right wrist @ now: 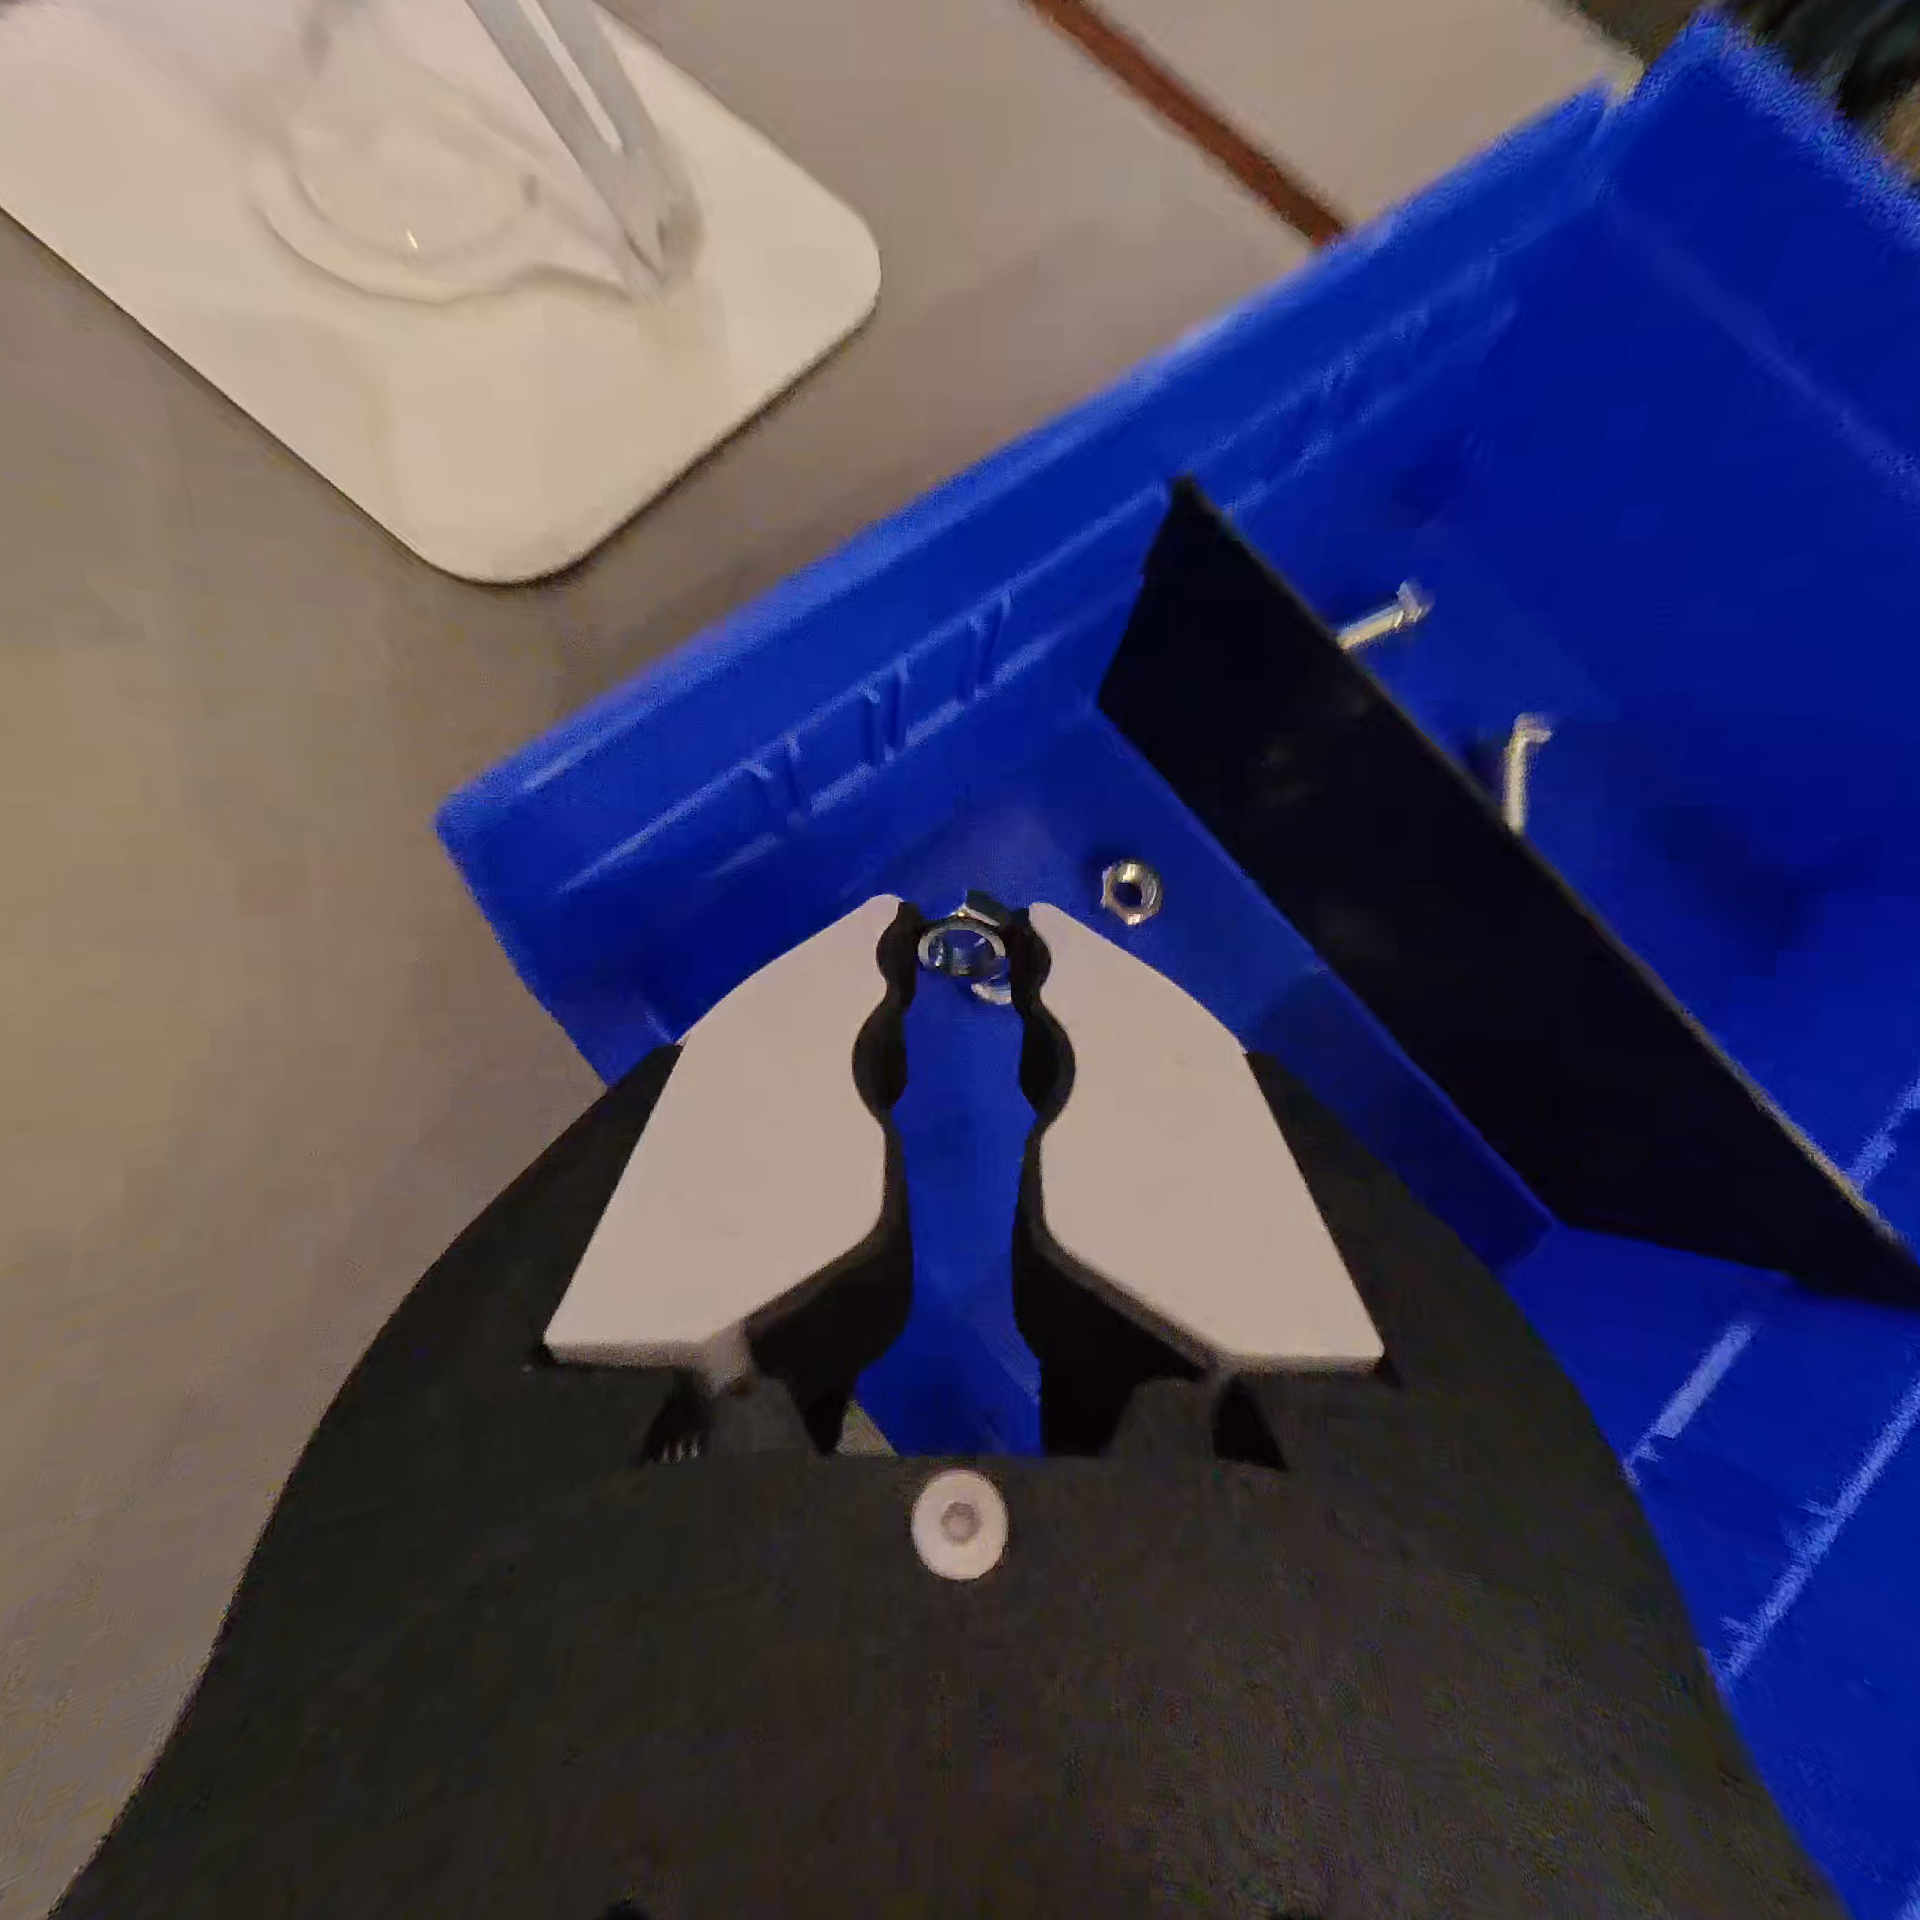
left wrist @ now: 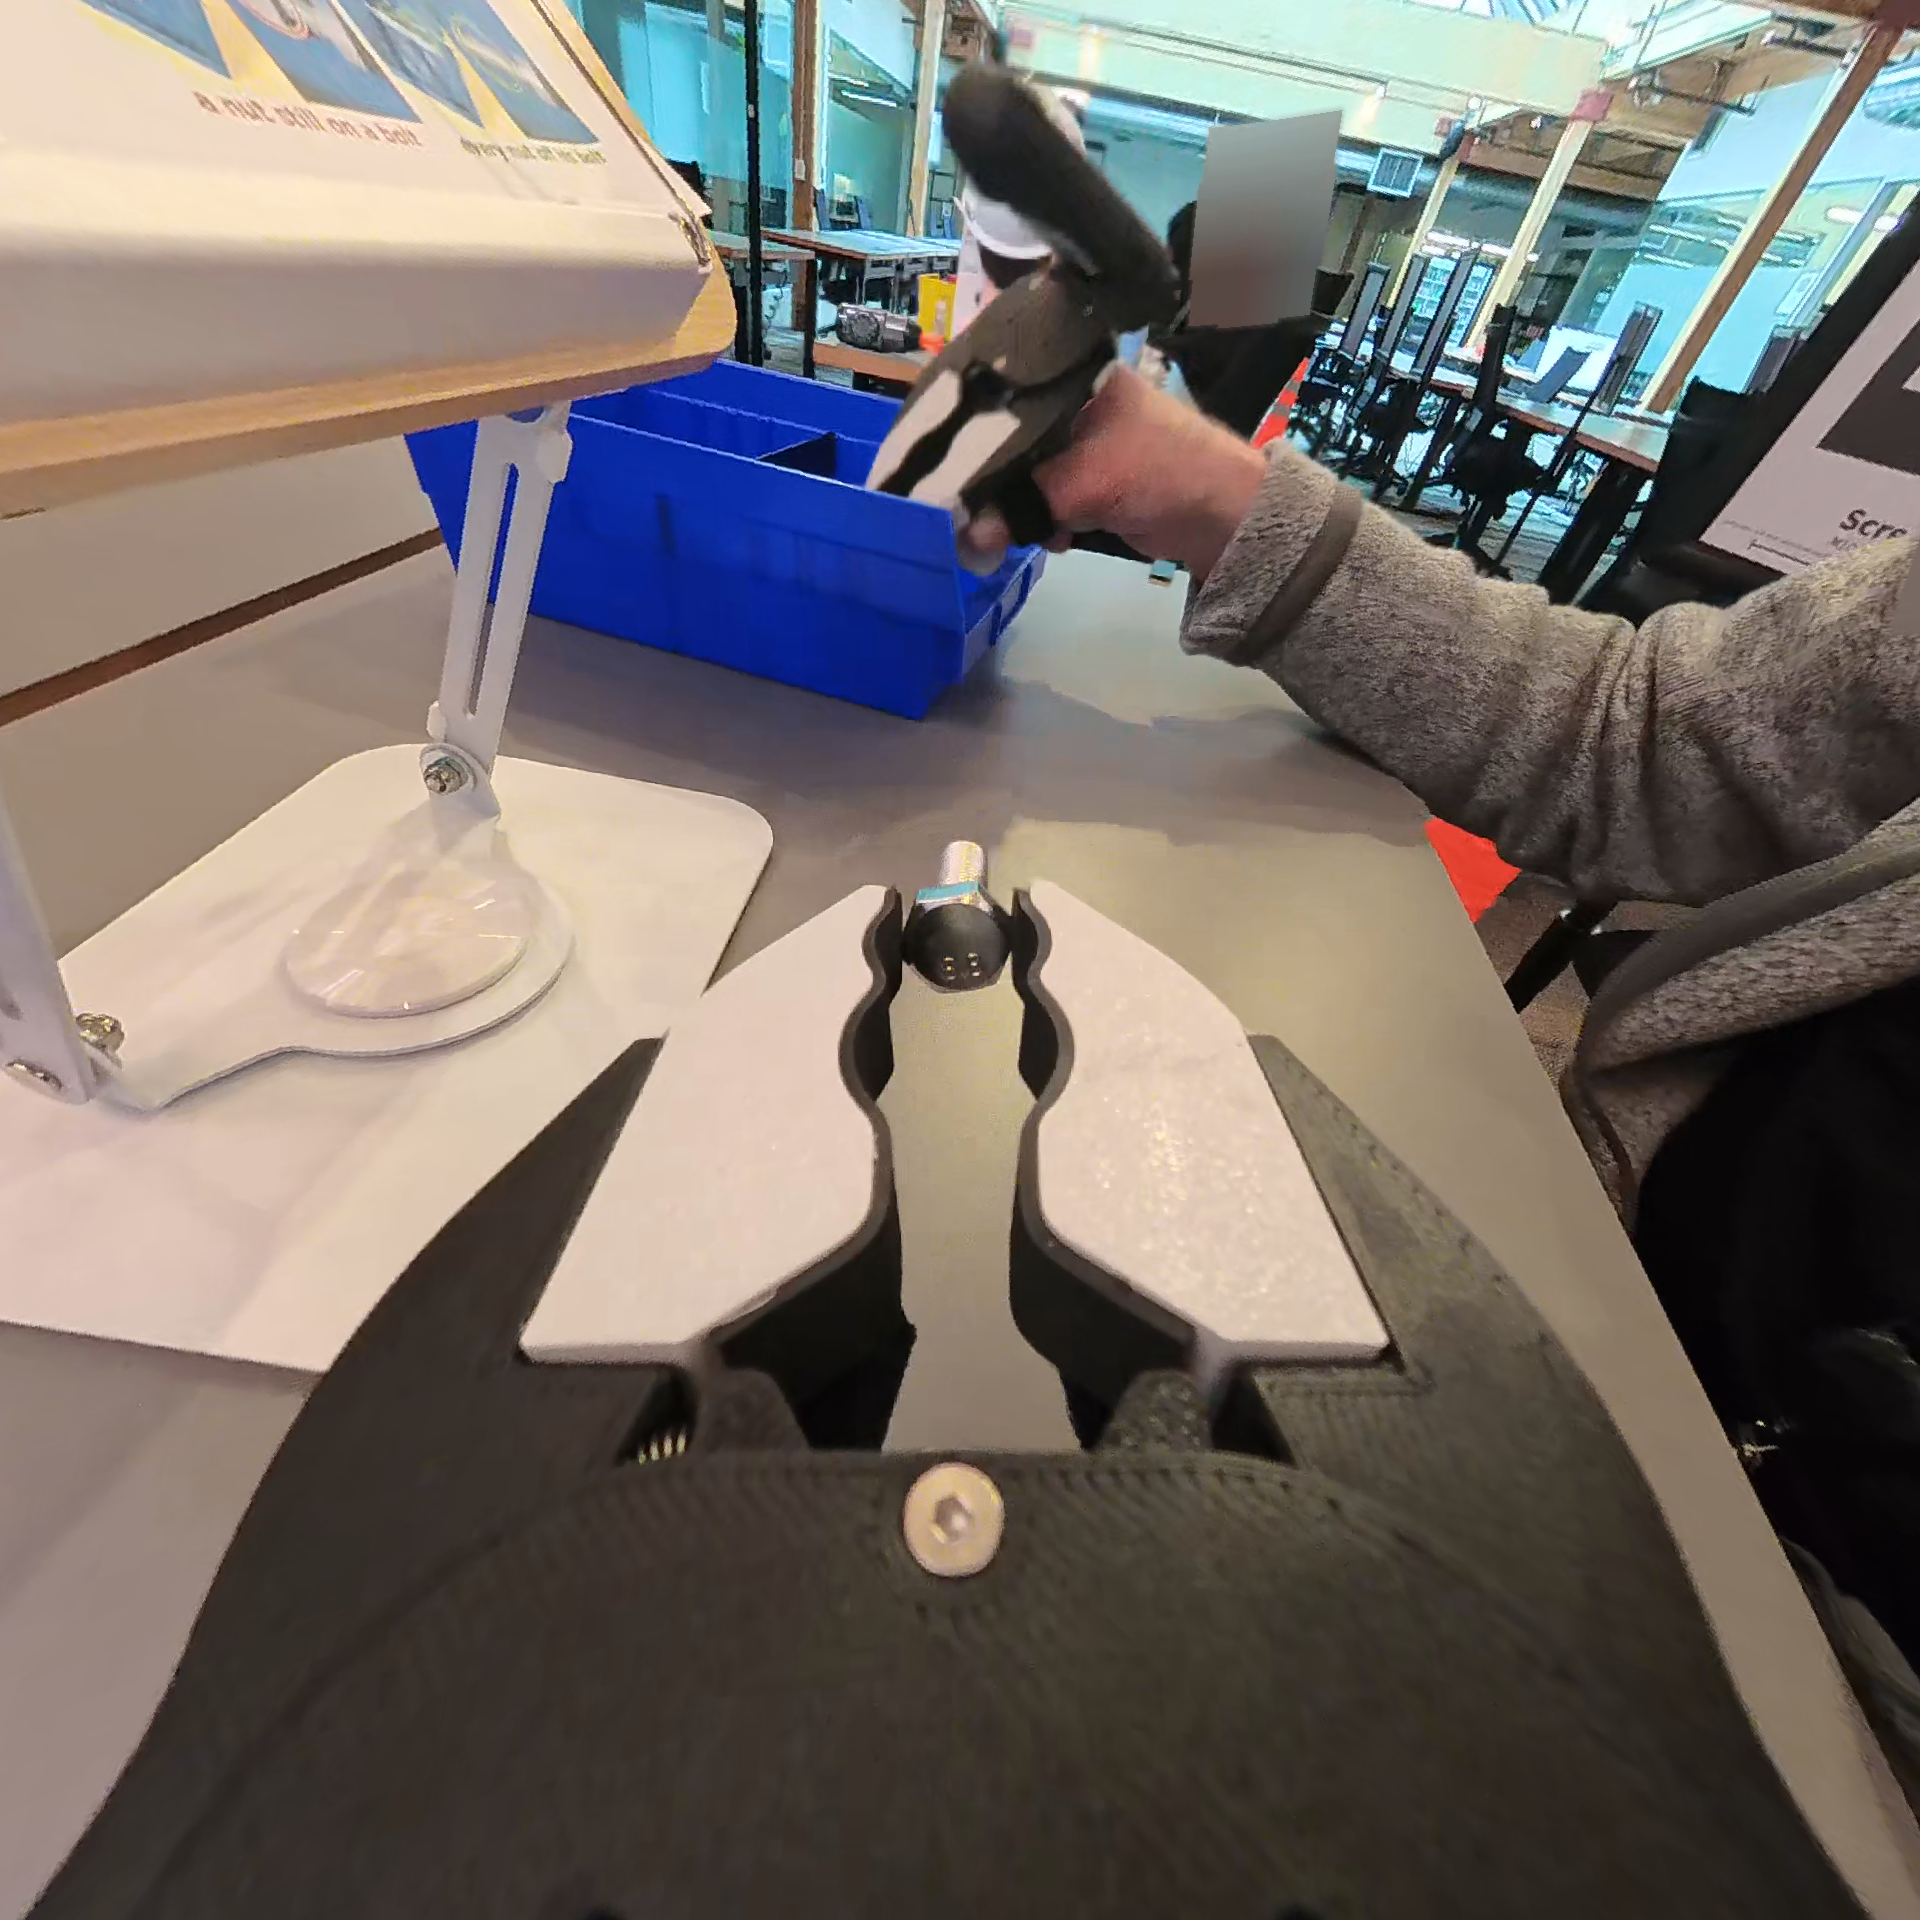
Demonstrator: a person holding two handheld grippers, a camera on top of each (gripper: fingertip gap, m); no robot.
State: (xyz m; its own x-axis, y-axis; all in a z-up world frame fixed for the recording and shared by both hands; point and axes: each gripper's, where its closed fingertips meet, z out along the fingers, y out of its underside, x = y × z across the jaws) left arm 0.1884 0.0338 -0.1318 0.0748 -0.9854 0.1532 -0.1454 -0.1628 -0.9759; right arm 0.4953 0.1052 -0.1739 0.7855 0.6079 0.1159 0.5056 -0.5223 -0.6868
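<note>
My left tongs (left wrist: 956,940) are clamped on a bolt (left wrist: 954,925) by its head, threads at 12 o'clock, above the grey surface (left wrist: 1195,831). Right tongs (right wrist: 964,951) pinch a nut (right wrist: 961,951) in the blue bin (right wrist: 1558,416), w/ another nut (right wrist: 1130,888) at 2 o'clock. Thin grip imo, so the nut could twist out & drop, or the bolt could pivot.

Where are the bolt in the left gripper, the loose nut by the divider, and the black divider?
bolt (left wrist: 953,940): left wrist view, dark head.
loose nut (right wrist: 1130,886): right wrist view, hex face.
black divider (right wrist: 1382,883): right wrist view, mid panel.
</note>
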